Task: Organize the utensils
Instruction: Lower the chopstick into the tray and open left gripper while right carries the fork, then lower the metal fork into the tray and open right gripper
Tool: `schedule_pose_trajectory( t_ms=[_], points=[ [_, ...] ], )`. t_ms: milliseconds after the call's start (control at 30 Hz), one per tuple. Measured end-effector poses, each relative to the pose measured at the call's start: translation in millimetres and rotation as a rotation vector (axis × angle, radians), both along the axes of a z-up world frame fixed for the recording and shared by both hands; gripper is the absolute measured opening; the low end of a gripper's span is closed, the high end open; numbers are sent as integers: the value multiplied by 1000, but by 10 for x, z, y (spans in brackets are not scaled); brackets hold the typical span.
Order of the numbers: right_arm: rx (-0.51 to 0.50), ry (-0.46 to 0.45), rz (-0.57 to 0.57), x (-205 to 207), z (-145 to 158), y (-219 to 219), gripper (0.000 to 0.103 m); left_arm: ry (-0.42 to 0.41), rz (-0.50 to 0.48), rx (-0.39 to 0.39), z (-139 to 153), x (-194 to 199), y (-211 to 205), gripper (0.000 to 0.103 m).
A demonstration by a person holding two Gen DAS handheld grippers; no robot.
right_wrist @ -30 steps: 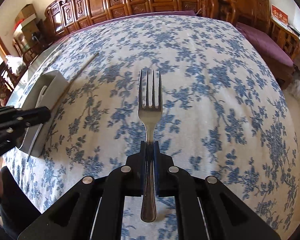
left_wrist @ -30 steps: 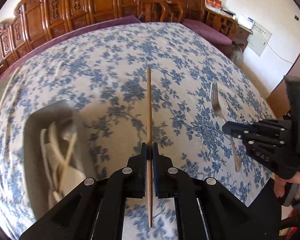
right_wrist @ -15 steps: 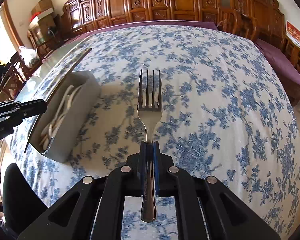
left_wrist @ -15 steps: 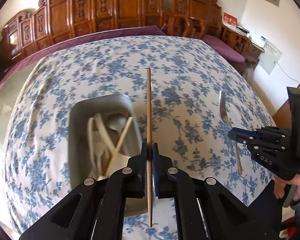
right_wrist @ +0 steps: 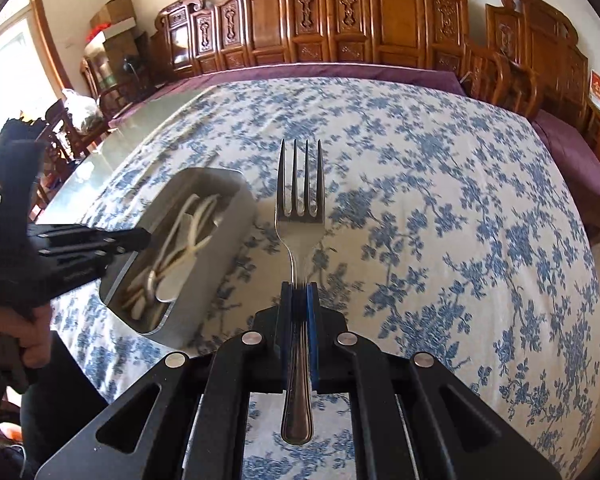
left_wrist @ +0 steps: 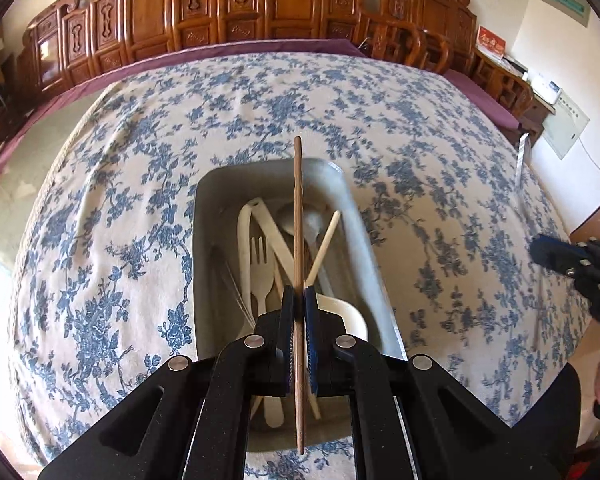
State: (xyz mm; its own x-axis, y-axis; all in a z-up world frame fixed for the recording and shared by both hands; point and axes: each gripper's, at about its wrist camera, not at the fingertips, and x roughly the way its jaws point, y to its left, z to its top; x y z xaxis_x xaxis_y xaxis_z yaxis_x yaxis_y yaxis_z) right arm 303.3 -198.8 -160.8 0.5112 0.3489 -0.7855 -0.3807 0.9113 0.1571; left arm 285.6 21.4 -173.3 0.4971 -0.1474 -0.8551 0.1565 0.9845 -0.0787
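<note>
both wrist views look down, sharing tray point(left_wrist: 204, 240).

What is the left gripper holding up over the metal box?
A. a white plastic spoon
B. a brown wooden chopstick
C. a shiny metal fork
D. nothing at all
B: in the left wrist view the left gripper has its jaws shut on a brown wooden chopstick that lies over the metal box; the shiny metal fork sits in the right gripper instead.
</note>
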Motion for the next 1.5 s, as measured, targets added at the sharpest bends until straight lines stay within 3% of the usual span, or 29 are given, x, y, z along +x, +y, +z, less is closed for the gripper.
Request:
schedule_pose_trajectory(
  t_ms=[400,633,1100,1500],
  points=[
    [5,-21,45,4,175,248,8,41,9,-5,-224,91,30,4],
    [4,-27,80,36,230,462,8,7,27,-22,-95,79,137,10],
    [16,-39,178,97,341,1151,8,-74,64,-25,304,-105,569,10],
    [24,5,214,177,189,1610,8,-90,118,-24,395,-234,945,11]
  ],
)
